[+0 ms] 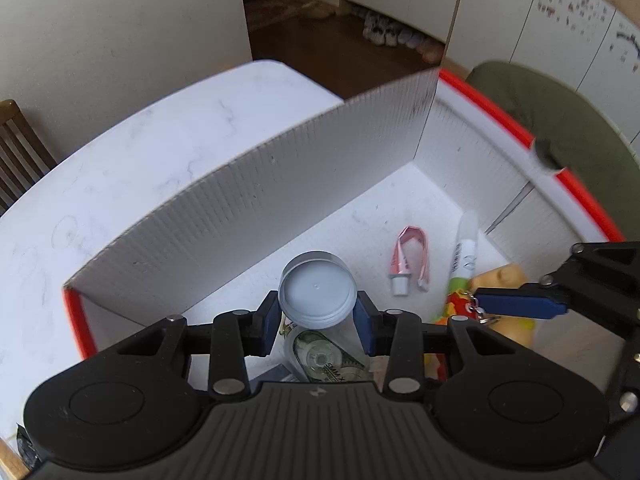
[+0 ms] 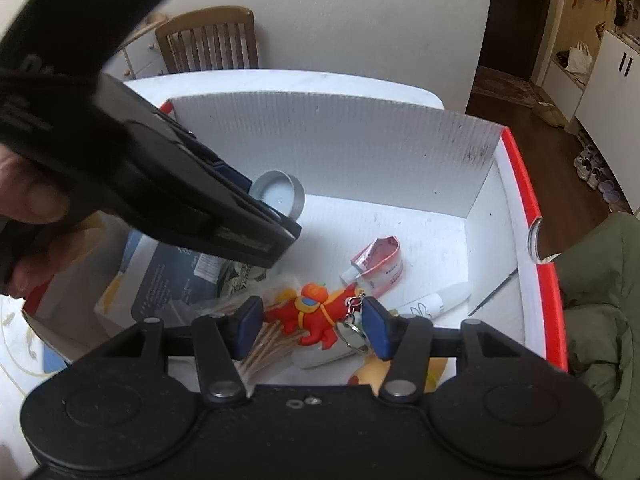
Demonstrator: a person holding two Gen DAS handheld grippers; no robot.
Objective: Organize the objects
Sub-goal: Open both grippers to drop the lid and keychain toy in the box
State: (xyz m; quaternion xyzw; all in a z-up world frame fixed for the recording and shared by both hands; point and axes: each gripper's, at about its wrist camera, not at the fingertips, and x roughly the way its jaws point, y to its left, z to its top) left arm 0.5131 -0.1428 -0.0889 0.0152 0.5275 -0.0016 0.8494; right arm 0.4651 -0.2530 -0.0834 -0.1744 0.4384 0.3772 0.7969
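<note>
Metal-cased and light, a candle [image 1: 317, 295] sat clamped between the left gripper [image 1: 318, 322] pads, hanging tilted over the box [image 1: 280, 168] floor; its thin tin looked stiff but slick, best pinched across the rim as it was. Below lay a tape [image 1: 324, 360], with a tube [image 1: 408, 260] and a pen [image 1: 464, 248] nearby

Right wrist: the right gripper [image 2: 313, 330] stood part open, its jaws flanking a red keychain [image 2: 316, 316] without visibly pressing; soft rubber, light, likely easiest taken across its body
</note>
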